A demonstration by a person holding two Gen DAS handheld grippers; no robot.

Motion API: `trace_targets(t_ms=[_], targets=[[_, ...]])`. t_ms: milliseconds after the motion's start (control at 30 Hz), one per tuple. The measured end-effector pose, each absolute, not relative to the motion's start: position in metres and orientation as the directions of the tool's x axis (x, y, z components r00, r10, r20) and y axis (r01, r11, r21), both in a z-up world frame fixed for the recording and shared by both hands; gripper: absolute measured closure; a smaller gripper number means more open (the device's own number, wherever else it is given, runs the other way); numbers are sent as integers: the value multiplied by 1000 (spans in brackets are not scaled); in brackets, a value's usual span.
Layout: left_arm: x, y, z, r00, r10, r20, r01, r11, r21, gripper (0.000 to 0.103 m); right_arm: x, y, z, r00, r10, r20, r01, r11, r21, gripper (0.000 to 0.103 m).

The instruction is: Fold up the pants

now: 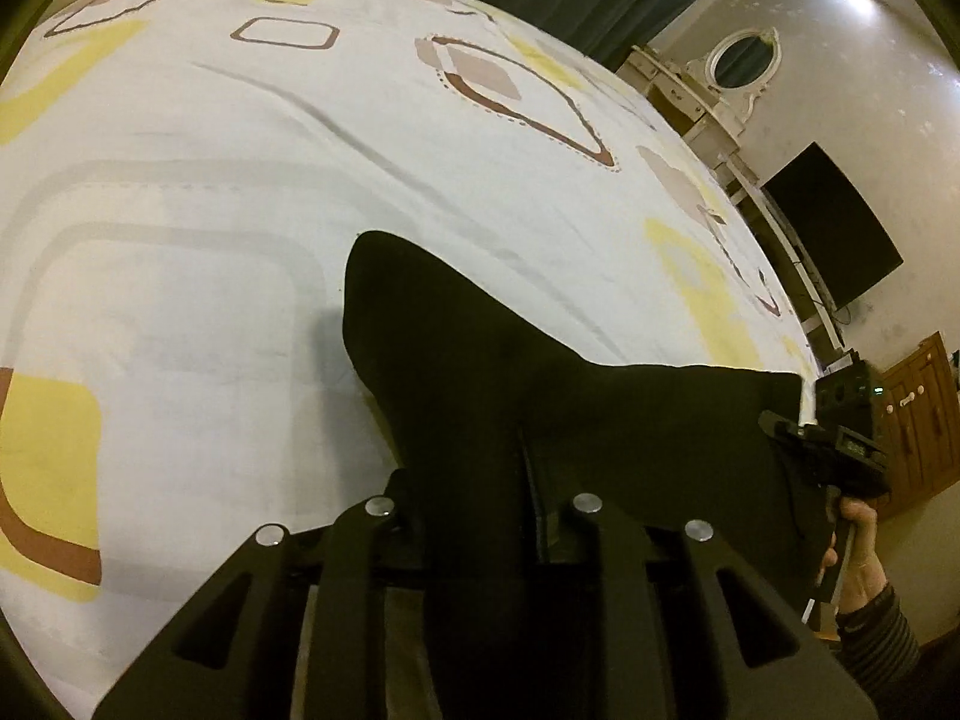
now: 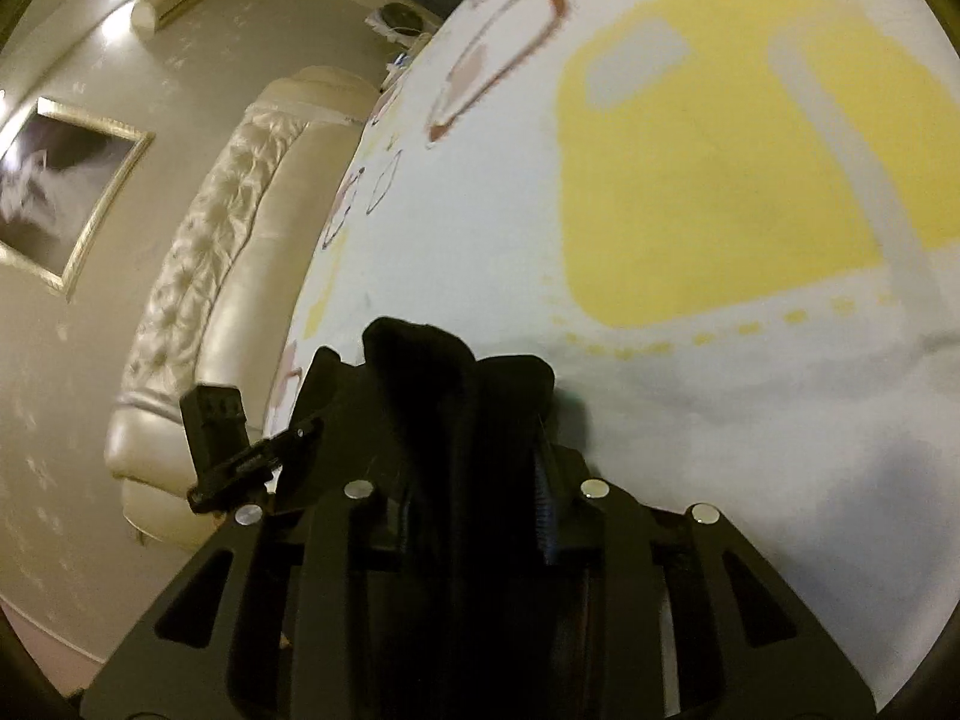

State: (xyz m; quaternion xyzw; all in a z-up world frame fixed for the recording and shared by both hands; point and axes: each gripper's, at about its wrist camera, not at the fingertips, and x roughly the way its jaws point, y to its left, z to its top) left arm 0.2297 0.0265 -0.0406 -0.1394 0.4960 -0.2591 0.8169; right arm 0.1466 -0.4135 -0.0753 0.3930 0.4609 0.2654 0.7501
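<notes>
Black pants [image 1: 456, 348] lie partly on the bed, and one end rises into my left gripper [image 1: 474, 480], which is shut on the fabric. The cloth stretches right to my right gripper [image 1: 798, 432], held by a hand [image 1: 858, 552] at the bed's edge. In the right wrist view, a bunched fold of the pants [image 2: 420, 372] stands up between the fingers of my right gripper [image 2: 474, 468], which is shut on it. My left gripper [image 2: 264, 456] shows just to the left, also holding black cloth. The fabric hides the pads of both grippers.
The bed sheet [image 1: 240, 240] is white with yellow and brown shapes. A cream tufted headboard [image 2: 228, 276] and a framed picture [image 2: 60, 192] are at one side. A dark screen [image 1: 834, 228], a white dresser with an oval mirror [image 1: 744, 60] and a wooden cabinet [image 1: 924, 420] stand beyond the bed.
</notes>
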Motion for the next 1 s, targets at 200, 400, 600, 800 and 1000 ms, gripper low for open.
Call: trace_targets(t_ms=[200,400,600,800,1000], targets=[[231,31,-43,392,-576,-717,289,817,-499,78,144,-420,-88,455,787,-417,-28,480,877,74],[232,30,-44,397,-587,-705,290,809,-511,77,146,-422,-90,455,794,-403,-36,469,883,74],[232,34,-46,396,-606,-690,291,795,-532,75,146,-422,-87,455,797,-397,-42,465,885,73],[233,38,-50,386,-631,-673,286,775,-563,73,146,-424,-88,457,800,-390,-50,460,886,73],[230,39,-46,409,-623,-667,294,782,-549,49,144,-426,-86,458,810,-366,-56,437,898,69]])
